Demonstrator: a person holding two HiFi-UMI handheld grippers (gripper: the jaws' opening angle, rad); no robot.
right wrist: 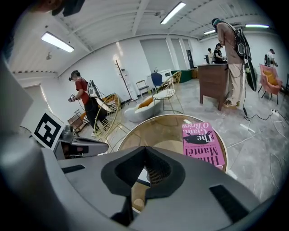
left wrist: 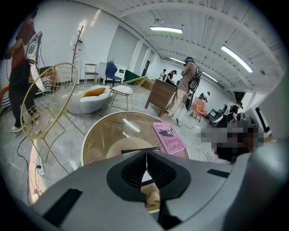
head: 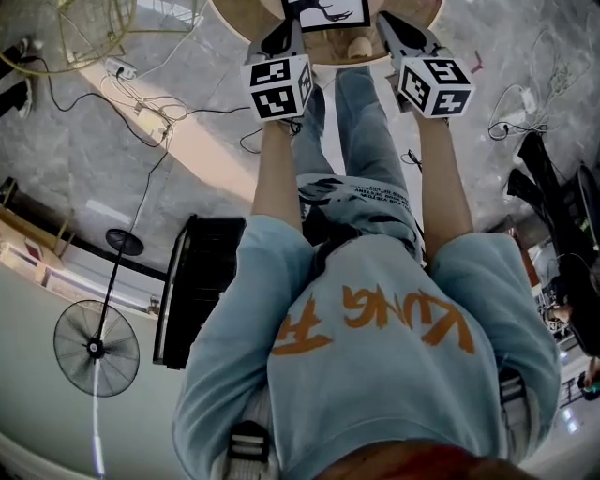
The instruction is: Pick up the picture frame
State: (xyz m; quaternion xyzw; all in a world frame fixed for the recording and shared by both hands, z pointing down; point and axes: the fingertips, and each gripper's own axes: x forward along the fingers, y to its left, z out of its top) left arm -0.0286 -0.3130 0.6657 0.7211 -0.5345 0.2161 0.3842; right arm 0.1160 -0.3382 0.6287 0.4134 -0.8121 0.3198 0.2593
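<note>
Risk: both sets of jaws are together as they point down at the frame. If I reach it without opening them, the tips will likely shove it across the glass rather than straddle its edges. It could slide toward the pink book (left wrist: 170, 140) beyond.

Left hand-held gripper (left wrist: 146, 164): jaws pressed together, nothing between them. Right hand-held gripper (right wrist: 145, 164): the same, empty. Neither touches anything.

Picture frame (head: 326, 11): on the round surface (left wrist: 90, 140), just ahead of and between the two tips.
</note>
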